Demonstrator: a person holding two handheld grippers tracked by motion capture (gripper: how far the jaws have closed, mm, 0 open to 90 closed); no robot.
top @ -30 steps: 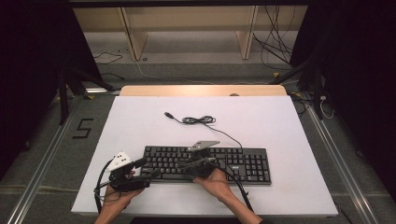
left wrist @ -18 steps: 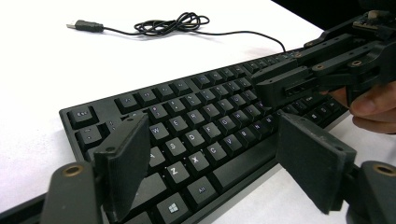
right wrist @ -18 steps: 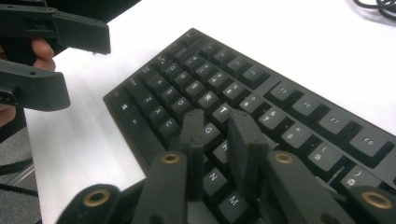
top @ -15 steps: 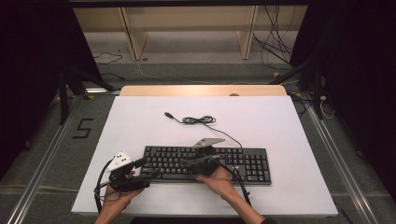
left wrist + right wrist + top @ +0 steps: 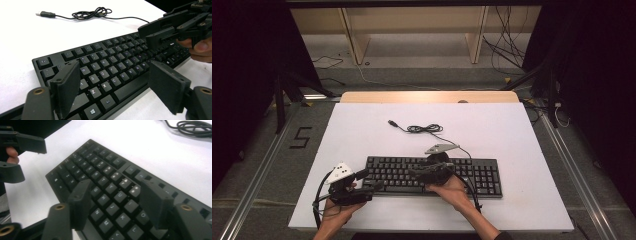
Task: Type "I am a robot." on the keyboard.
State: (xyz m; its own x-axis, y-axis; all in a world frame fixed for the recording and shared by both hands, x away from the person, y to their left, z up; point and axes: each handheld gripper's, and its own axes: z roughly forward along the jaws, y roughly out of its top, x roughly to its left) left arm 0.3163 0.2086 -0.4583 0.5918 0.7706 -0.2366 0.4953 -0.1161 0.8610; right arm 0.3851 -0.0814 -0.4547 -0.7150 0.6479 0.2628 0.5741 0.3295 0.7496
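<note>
The table (image 5: 522, 130) is white and wide, and it carries everything. On it the keyboard (image 5: 484, 172) lies flat, just in front of both grippers, with its long side across the person's view. Its cable (image 5: 427, 128) runs away from the far edge and ends in a loose coil and a plug, well beyond the tools.

The left gripper (image 5: 112, 82) is at the keyboard's left end, low over the near corner. Its jaws are spread wide, and the letter keys show between them. The right gripper (image 5: 115, 200) hangs above the middle of the keyboard, a little higher. Its jaws are also spread, with nothing between them but the keys below.

I think the keyboard is stiff and rather light, but long, so it will swing if only one end is lifted. The keys are smooth and can give under pressure, so I would not pinch on them. The better hold is the thin edge of the case, one gripper at each end, with a jaw under the rim. The cable is soft and will drag behind.

Compared with the earlier pictures, very little differs. The keyboard and cable lie in the same place. The left gripper has stayed at the left corner, and the right one has shifted only slightly over the middle.
</note>
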